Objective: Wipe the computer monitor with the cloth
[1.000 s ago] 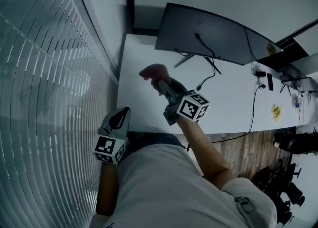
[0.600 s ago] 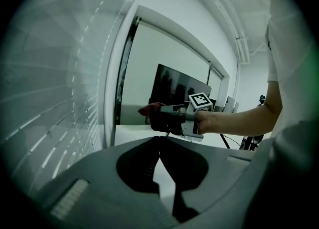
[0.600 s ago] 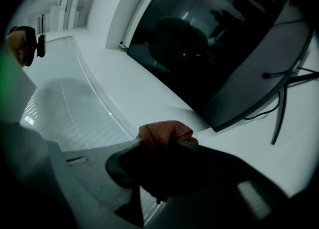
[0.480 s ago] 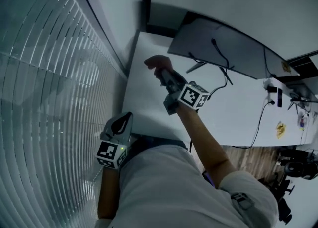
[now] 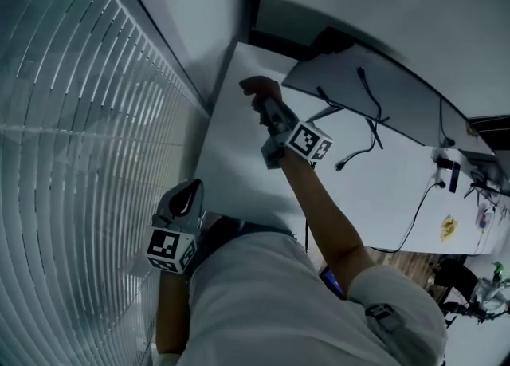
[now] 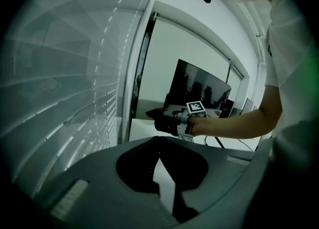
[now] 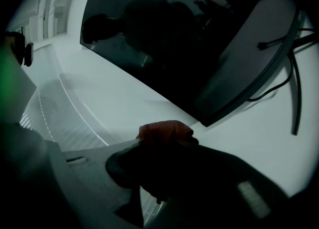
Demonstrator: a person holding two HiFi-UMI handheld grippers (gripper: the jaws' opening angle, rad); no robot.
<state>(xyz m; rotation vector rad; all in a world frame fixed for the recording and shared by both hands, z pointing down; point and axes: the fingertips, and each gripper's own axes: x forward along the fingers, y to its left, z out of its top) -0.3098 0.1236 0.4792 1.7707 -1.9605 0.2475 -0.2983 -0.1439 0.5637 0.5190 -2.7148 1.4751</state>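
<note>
Head view: the right gripper (image 5: 267, 111) is clenched on a bunched reddish cloth (image 5: 256, 85) above the white desk (image 5: 239, 153), with the monitor (image 5: 398, 89) at its 2 o'clock, rear side up and trailing black cables (image 5: 362, 85). Window blinds (image 5: 72, 157) fill the 9 o'clock side. At 7 o'clock, the left gripper (image 5: 190, 190) hangs by the desk's near edge, jaws closed on nothing. From the right gripper view, the cloth (image 7: 164, 130) sits near the dark screen's (image 7: 174, 38) lower corner, not touching it.

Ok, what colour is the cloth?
The cloth is dull red, clearest in the right gripper view.
</note>
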